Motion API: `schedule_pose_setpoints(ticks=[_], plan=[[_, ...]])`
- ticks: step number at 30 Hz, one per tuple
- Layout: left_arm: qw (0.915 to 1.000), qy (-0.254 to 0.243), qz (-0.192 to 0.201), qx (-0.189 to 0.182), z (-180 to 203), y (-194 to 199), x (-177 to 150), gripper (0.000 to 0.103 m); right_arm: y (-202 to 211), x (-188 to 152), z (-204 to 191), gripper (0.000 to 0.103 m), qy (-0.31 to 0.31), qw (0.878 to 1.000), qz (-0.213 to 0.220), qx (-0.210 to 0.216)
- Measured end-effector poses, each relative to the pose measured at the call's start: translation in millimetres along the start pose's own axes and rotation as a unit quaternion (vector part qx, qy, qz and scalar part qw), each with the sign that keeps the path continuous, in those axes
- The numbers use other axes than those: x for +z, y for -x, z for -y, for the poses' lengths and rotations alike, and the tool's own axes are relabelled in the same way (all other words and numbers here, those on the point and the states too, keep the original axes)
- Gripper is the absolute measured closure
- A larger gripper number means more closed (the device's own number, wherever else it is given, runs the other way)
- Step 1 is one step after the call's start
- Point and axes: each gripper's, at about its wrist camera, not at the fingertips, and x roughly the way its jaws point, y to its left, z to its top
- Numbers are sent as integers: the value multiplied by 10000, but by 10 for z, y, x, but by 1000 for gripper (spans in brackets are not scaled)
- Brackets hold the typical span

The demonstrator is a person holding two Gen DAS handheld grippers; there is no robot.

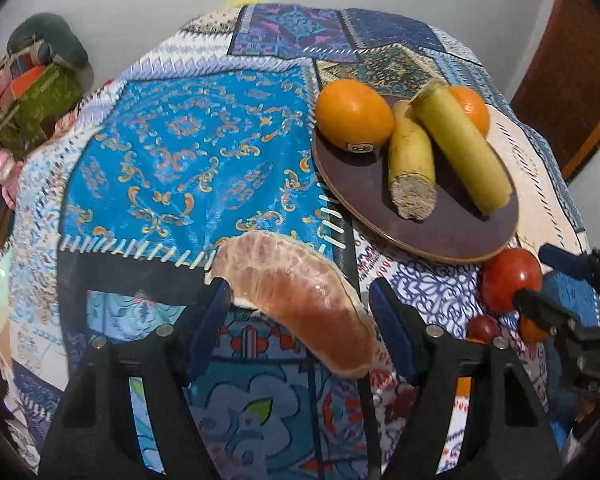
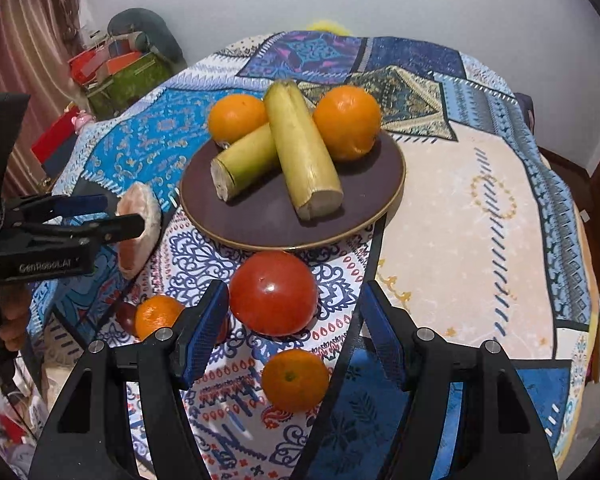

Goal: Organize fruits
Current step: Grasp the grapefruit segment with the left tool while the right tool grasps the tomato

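Observation:
A dark round plate [image 1: 452,224] [image 2: 352,200] holds two oranges [image 1: 354,114] [image 2: 348,122] and two yellow-green cane pieces [image 1: 462,148] [image 2: 304,148]. My left gripper [image 1: 300,304] [image 2: 118,212] is open around a peeled pink pomelo wedge [image 1: 300,300] [image 2: 138,224]; the wedge touches the left pad and lies on the cloth. My right gripper [image 2: 296,312] [image 1: 540,280] is open around a red tomato [image 2: 274,292] [image 1: 510,278], apart from both pads. A small tangerine [image 2: 294,380] lies between its fingers, nearer the camera.
Another tangerine [image 2: 156,316] and a small dark red fruit [image 2: 126,316] lie left of the right gripper. A patterned cloth [image 2: 460,208] covers the round table. Boxes and bags [image 2: 120,68] stand on the floor at the far left. A wooden door [image 1: 572,72] is at right.

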Motion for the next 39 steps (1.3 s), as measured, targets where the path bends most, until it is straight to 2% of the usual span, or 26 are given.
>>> schedule_pose_setpoints(ticks=[3,10,12,14,16,21,23,25,28,30,32,35,39], plan=[[9999,124,-45,24,-8,-97,22,31,-35,8,11,34,-29,9999,15,95],[9997,87,116,191,31,-162,42,29,-172,11,-35,34,24,9997,-122,231],[9997,109,136,189,-3,-156,41,35,-211,5,-29,34,-4,9995,-153,261],[9998,74,153,105,-33,-135,21,36,-214,8,-24,38,-21,9994,-144,315],[9997,-109,200,14,-27,-94,-34,40,-214,16,-24,55,-8,9991,-172,397],[9972,-700,247,-119,99,30,-188,53,-183,-6,-11,56,-77,9989,-155,445],[9946,-969,239,-279,146,92,-260,55,-152,-20,4,56,-108,9988,-128,465],[9940,-1045,191,-278,170,130,-301,56,-121,-20,14,57,-127,9989,-72,442],[9968,-698,3,-381,111,159,-304,54,-53,-19,39,57,-100,9992,-9,377],[9981,-398,-315,-359,51,83,-289,38,-13,-23,66,57,-102,9994,30,337],[9976,-242,-452,-475,19,13,-304,38,25,-28,101,57,-116,9994,46,333],[9978,-240,-394,-481,27,-29,-277,38,61,-47,137,57,-135,9994,85,294],[9977,27,-338,-585,-15,-117,-194,38,84,-57,158,57,-122,9996,133,212]])
